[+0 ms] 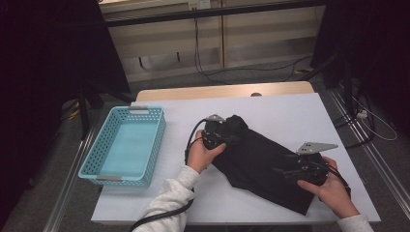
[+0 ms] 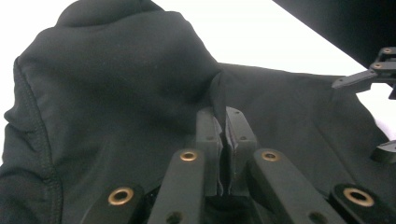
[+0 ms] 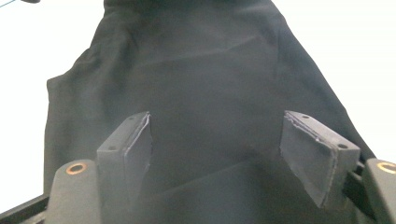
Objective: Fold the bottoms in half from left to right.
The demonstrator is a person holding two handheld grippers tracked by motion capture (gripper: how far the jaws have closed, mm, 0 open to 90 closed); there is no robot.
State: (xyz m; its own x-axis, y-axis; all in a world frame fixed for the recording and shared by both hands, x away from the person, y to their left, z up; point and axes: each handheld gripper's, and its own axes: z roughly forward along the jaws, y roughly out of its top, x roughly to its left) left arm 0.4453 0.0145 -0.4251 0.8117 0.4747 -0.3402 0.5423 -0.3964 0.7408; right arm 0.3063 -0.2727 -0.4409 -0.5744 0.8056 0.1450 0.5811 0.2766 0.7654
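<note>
My left gripper (image 2: 225, 140) pinches a fold of the black garment (image 1: 261, 159) mid-tabletop; my right gripper (image 3: 215, 154) gapes over its near-right end.

White-topped table (image 1: 270, 108), wooden strip along far edge. Turquoise basket (image 1: 105, 168) on near-left corner, perforated walls, set lengthwise front to back, nothing inside. Right of basket, across bare white gap: black cloth (image 1: 263, 162) spread flat, running diagonally from a bunched, raised end at table's centre, level with basket's far half, down to a pointed corner beside near edge, well right of basket. White surface bare beyond cloth toward far-right corner, and along near edge between basket and cloth.
</note>
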